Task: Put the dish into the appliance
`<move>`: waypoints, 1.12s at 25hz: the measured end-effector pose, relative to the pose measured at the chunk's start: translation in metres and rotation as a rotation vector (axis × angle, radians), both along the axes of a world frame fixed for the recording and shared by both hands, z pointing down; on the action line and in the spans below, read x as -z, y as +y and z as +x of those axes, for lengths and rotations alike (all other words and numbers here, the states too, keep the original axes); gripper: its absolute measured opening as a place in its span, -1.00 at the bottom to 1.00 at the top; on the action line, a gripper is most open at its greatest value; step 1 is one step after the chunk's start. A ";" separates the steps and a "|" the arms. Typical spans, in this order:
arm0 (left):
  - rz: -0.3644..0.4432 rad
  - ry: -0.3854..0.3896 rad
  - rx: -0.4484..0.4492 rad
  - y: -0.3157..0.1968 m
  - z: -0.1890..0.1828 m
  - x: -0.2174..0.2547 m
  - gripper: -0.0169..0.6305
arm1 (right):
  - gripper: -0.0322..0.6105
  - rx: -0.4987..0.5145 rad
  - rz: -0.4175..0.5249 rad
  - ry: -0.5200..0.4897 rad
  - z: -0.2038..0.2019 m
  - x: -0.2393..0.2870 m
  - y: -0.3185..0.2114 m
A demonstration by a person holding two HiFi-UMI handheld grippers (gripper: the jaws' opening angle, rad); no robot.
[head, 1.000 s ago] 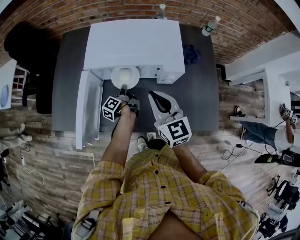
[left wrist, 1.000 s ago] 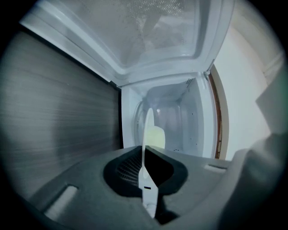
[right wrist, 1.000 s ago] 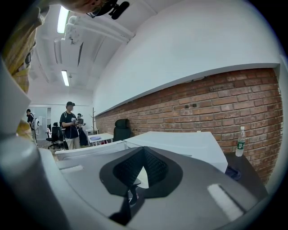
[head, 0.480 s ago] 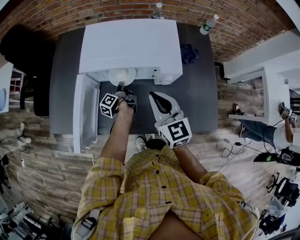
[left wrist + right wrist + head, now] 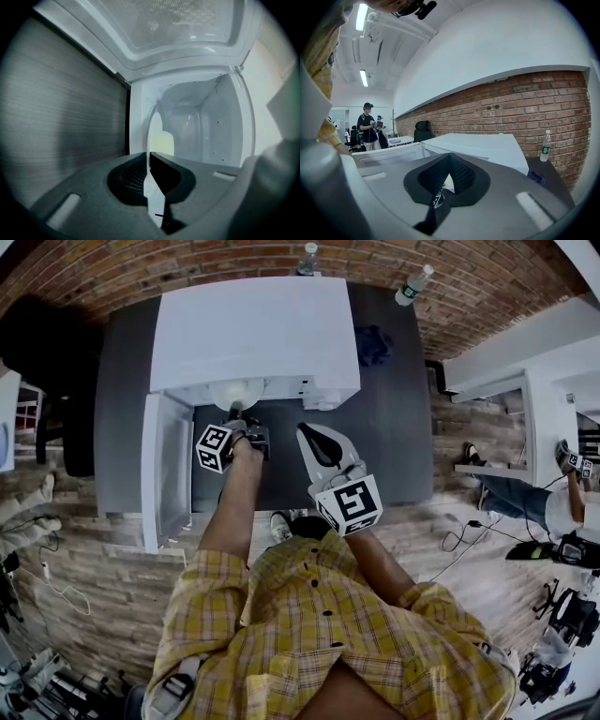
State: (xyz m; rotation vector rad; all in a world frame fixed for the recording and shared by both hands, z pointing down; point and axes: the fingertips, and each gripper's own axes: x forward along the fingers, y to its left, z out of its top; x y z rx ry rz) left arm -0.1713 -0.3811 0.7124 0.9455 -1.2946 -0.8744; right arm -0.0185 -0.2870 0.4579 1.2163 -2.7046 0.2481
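Dark table against a brick wall, with the white appliance standing open on it.
Your left gripper is clamped on the rim of the dish, which sits halfway into the cavity mouth. The door hangs out just left of that gripper. Your right gripper hovers closed and empty over the table. Behind the appliance stand two bottles, with a blue cloth to its right and a black chair to its left.

brick wall, wood floor, dark table
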 end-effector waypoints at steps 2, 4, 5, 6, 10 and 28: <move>-0.006 -0.009 -0.001 -0.002 -0.001 0.000 -0.91 | -0.92 -0.001 0.000 0.000 0.000 0.000 -0.001; -0.026 -0.023 -0.001 -0.003 -0.002 -0.002 -0.90 | -0.92 -0.003 -0.002 0.001 0.001 -0.001 -0.003; -0.038 -0.027 -0.003 -0.004 -0.001 -0.003 -0.88 | -0.92 -0.003 -0.004 0.002 0.002 -0.001 -0.003; -0.050 -0.027 -0.006 -0.005 0.000 -0.005 -0.82 | -0.93 -0.004 -0.005 0.002 0.002 -0.002 -0.004; -0.068 -0.016 -0.005 -0.004 0.001 -0.011 -0.63 | -0.92 -0.003 -0.005 0.002 0.004 -0.002 -0.005; -0.018 0.042 -0.036 0.021 0.001 0.012 -0.43 | -0.92 0.000 0.010 -0.013 0.004 0.007 0.009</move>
